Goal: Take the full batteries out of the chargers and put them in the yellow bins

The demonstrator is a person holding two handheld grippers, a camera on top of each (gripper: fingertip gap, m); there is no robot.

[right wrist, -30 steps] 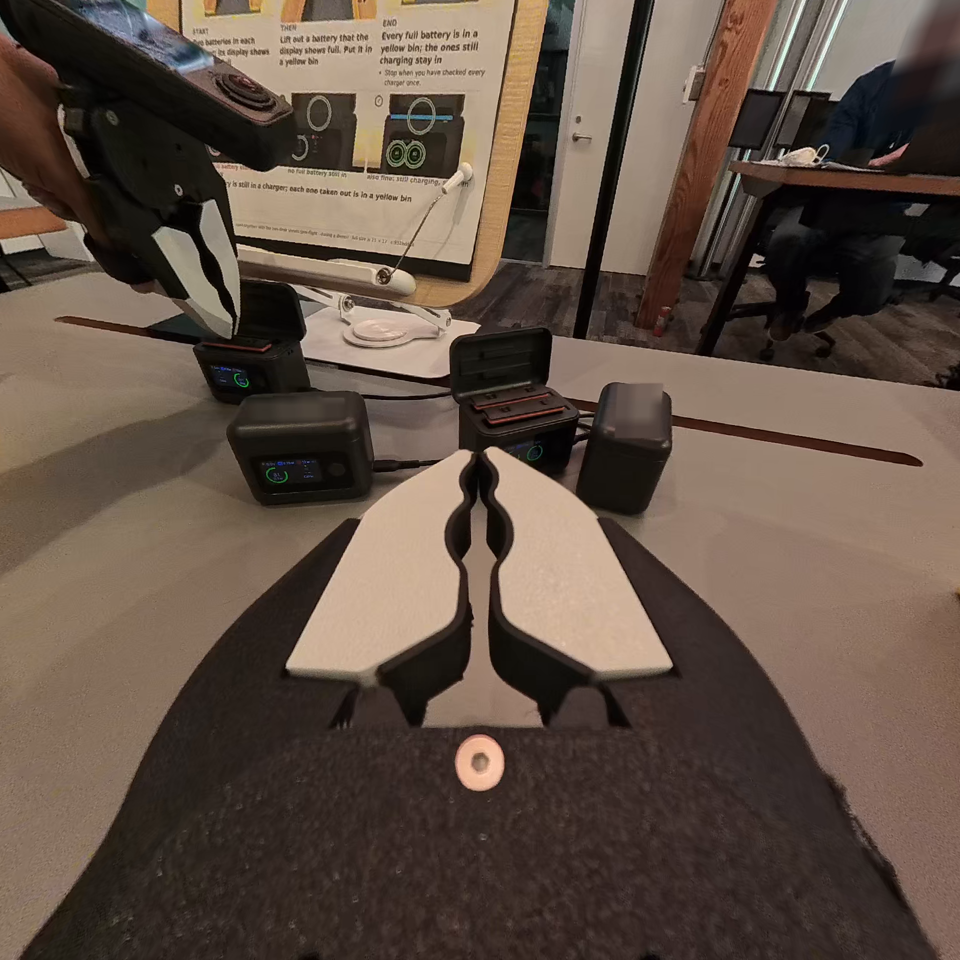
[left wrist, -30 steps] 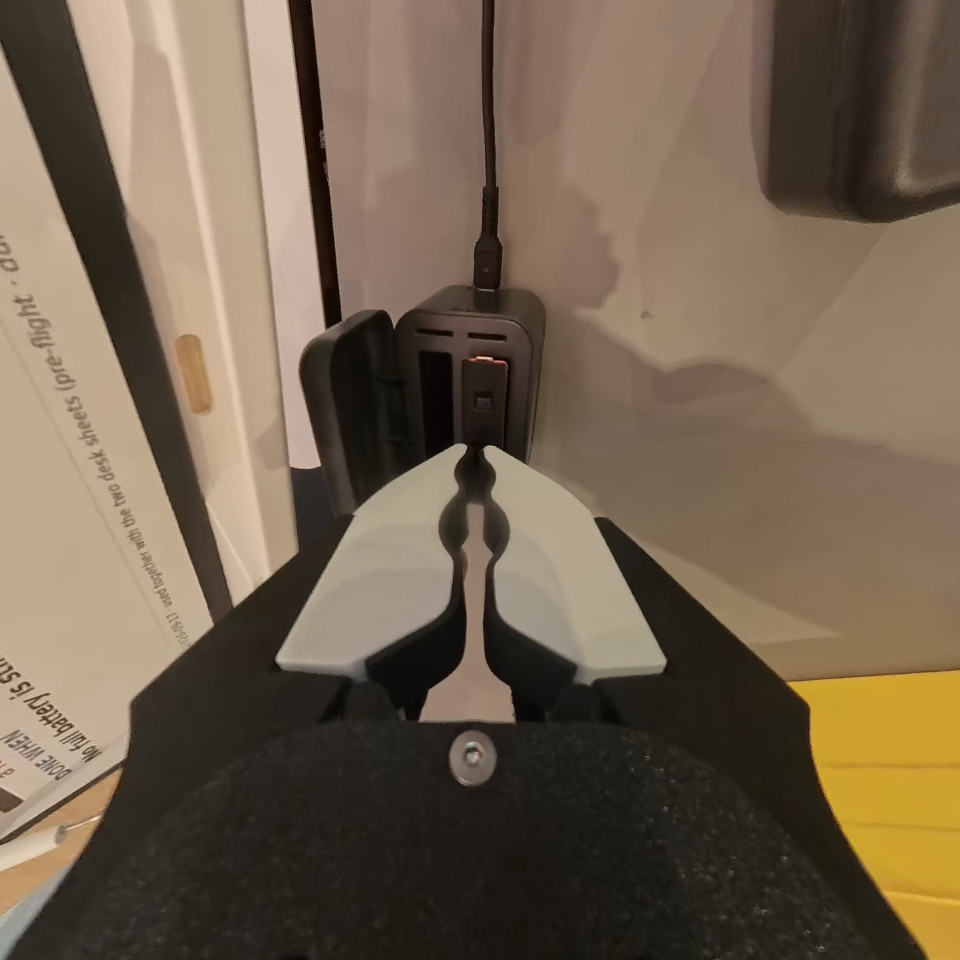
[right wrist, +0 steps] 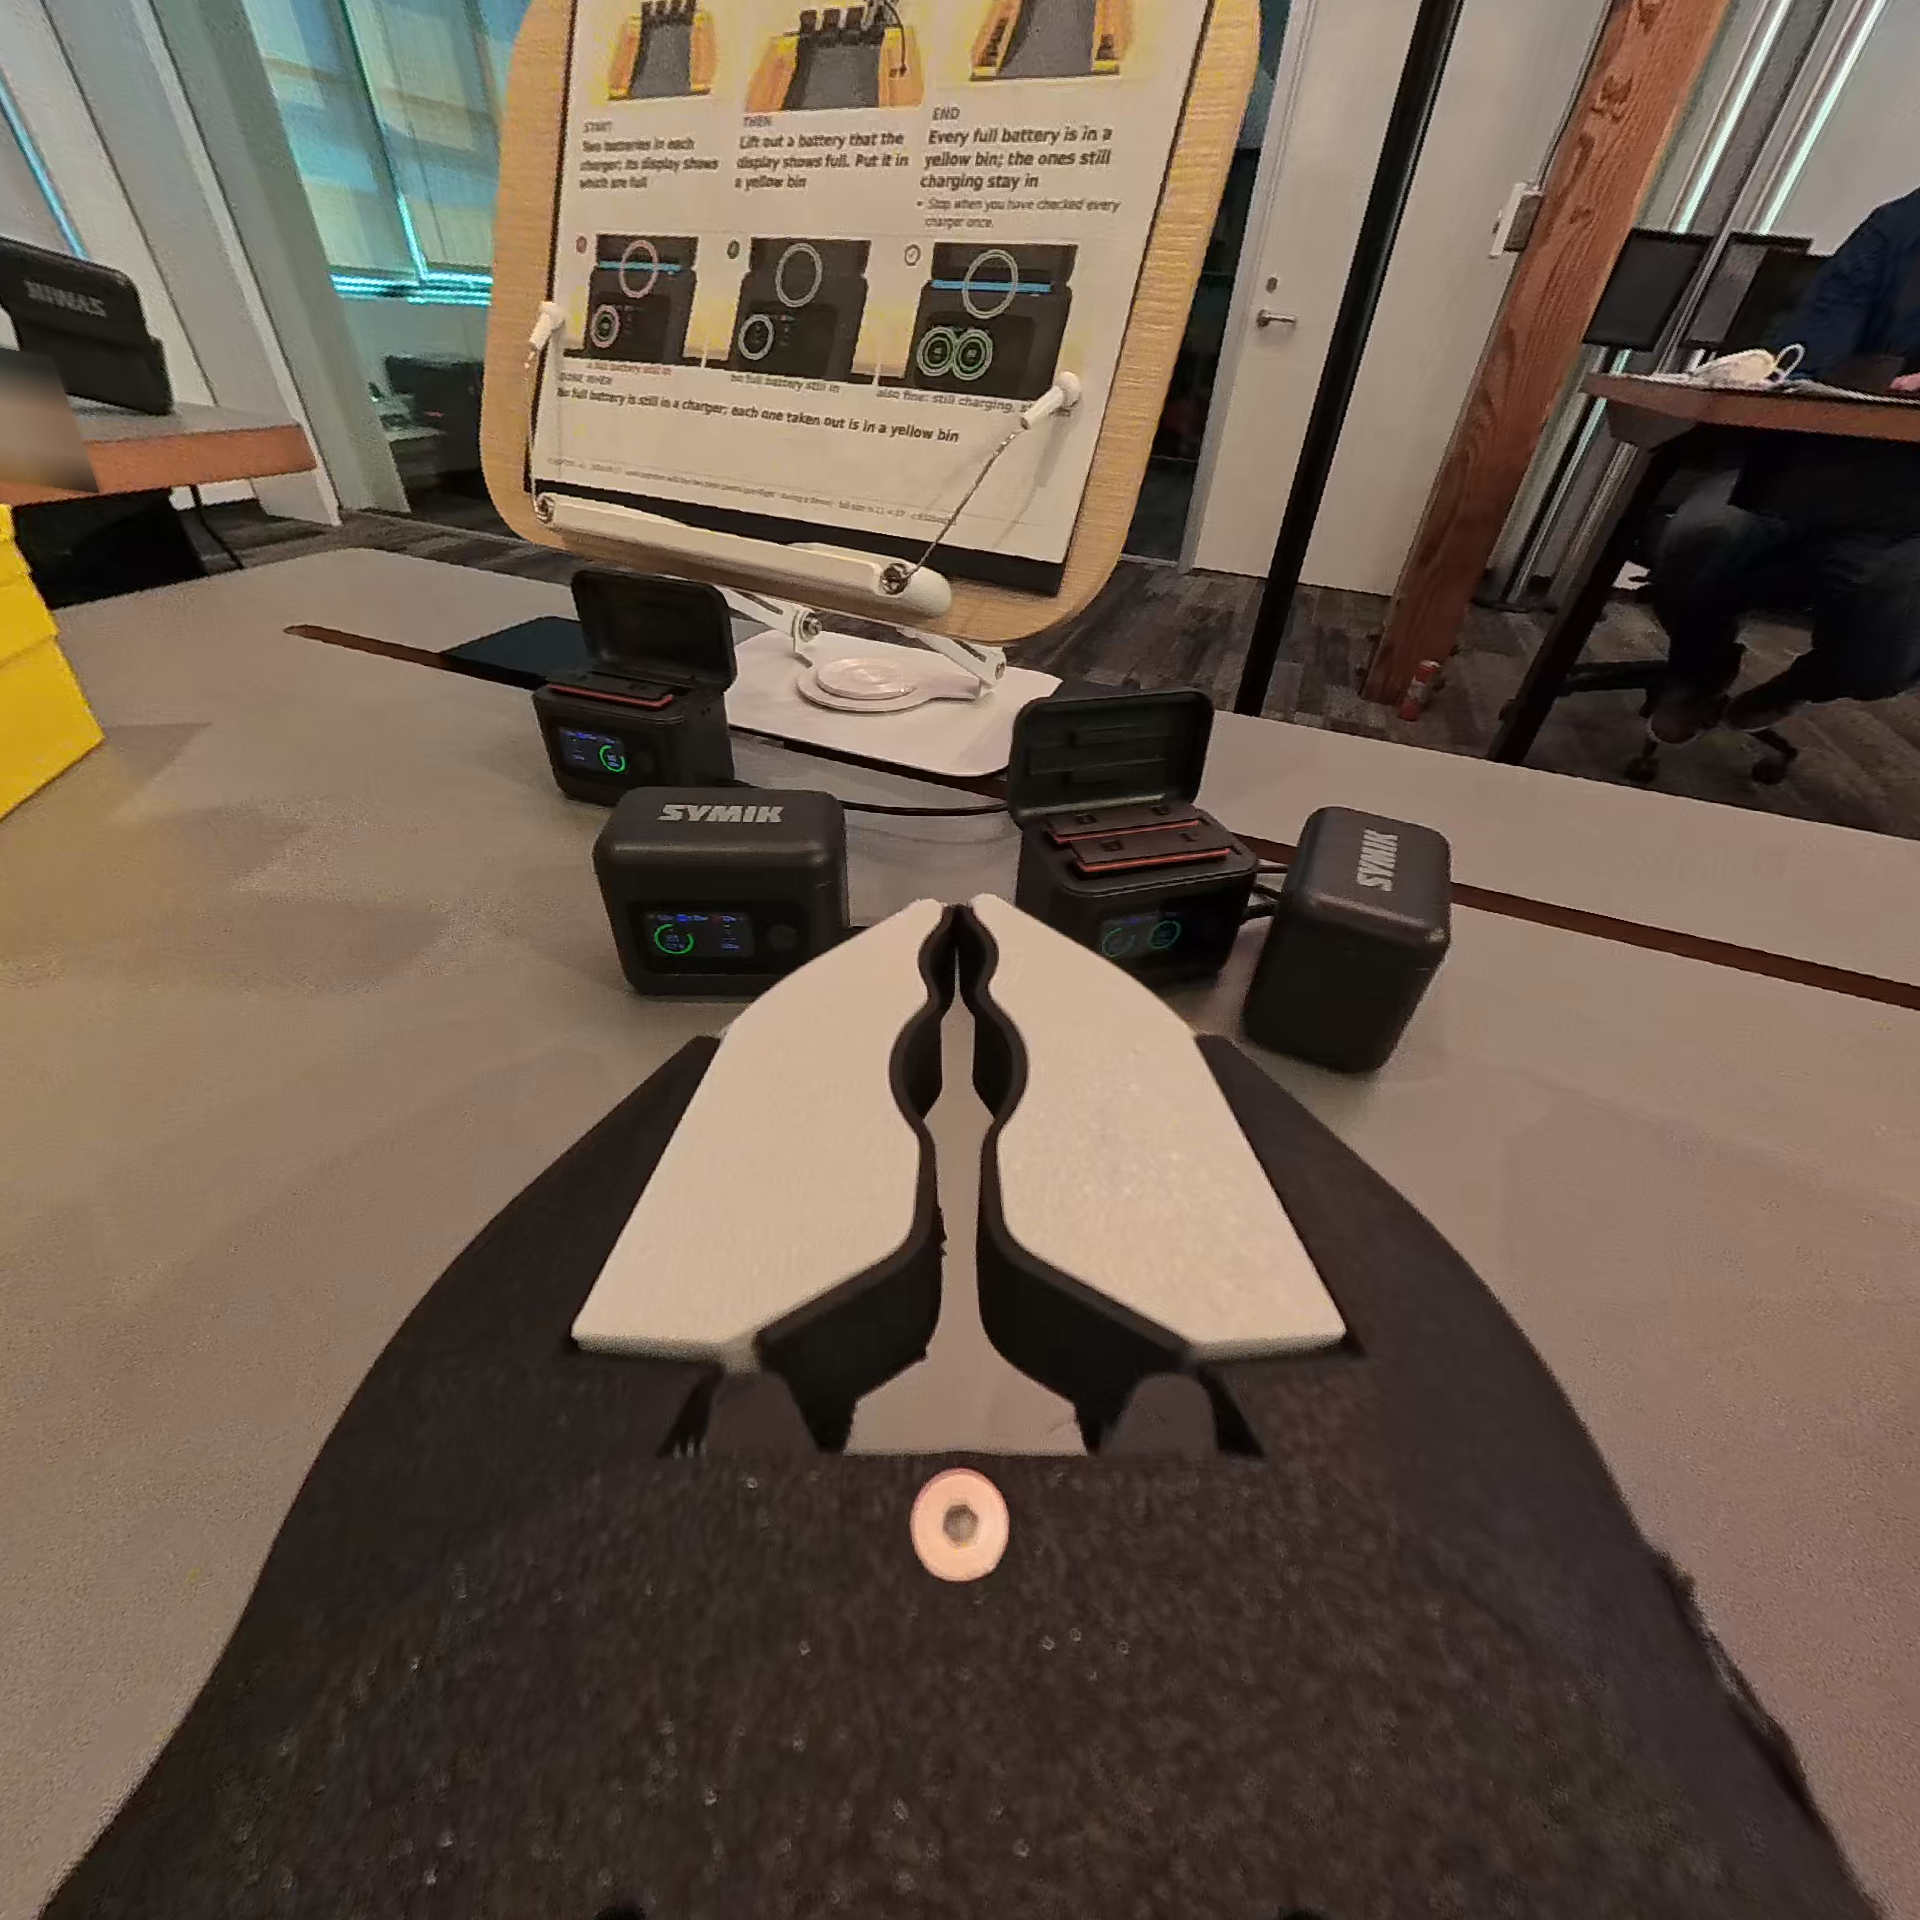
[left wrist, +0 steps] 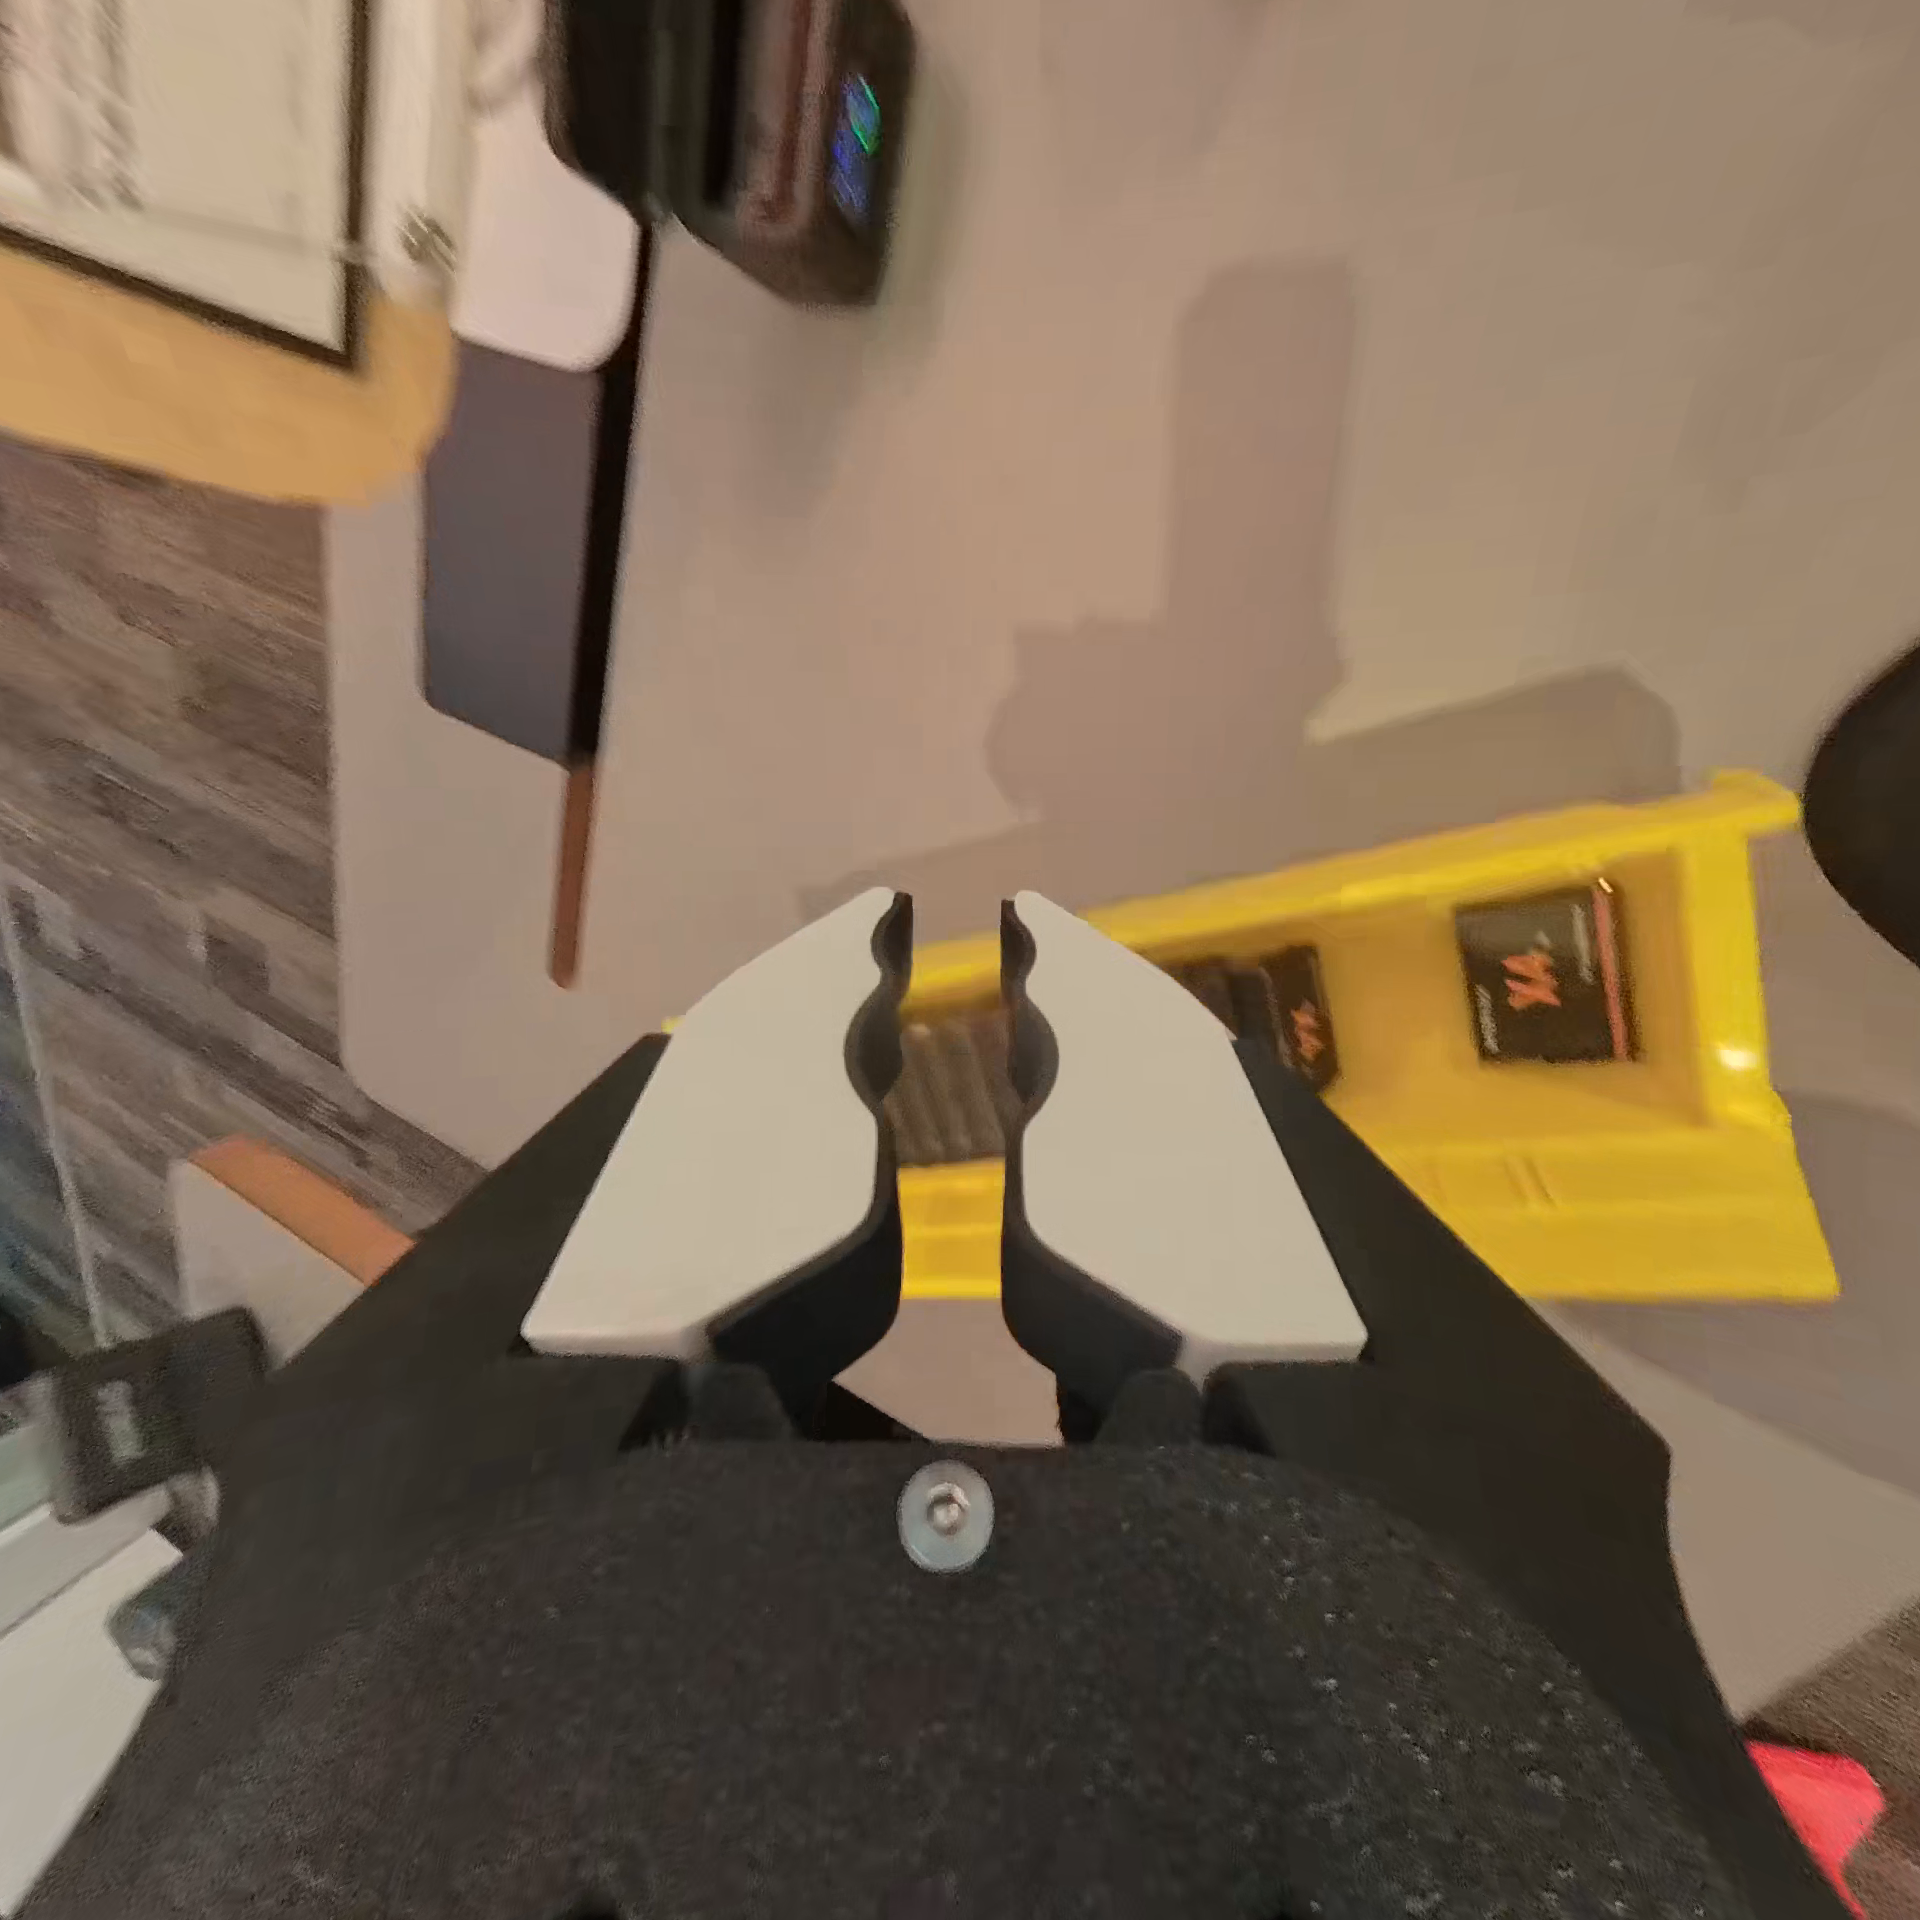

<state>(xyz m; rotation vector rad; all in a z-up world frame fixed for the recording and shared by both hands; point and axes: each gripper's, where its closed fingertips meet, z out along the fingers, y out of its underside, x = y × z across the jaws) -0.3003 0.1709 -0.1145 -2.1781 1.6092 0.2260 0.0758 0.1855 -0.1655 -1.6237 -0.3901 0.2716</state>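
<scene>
Batteries [left wrist: 1546,988], flat black rectangular blocks with orange markings, lie inside a glossy yellow plastic bin [left wrist: 1475,1216] just ahead of the left tongs [left wrist: 956,914]; one sits right of the tips, another [left wrist: 1288,1013] close beside the right finger, and a ribbed dark one [left wrist: 951,1091] shows through the gap between the fingers. The left tongs are released, their pale grey scalloped fingers [left wrist: 748,1143] parted with nothing between them, hovering over the bin. This view is motion-blurred. Far ahead of them and to the left, a black charger [left wrist: 769,145] with a lit display sits on the table.

The right tongs [right wrist: 954,914] are clenched, empty, tips nearly touching, above the smooth matte grey table [right wrist: 260,1091]. Ahead of them stand four boxy black chargers with rounded corners: a closed one [right wrist: 722,894] just left of the tips, an open one [right wrist: 1132,894] just right holding two orange-edged batteries [right wrist: 1138,847], a closed one [right wrist: 1345,935] lying on its side farther right, and an open one [right wrist: 634,717] farther ahead to the left. Behind them a wood-rimmed board [right wrist: 862,301] with a printed sheet leans on a white stand. Beyond lie grey plank flooring, a wooden post and glass partitions; a seated person [right wrist: 1808,540] is at a desk far right.
</scene>
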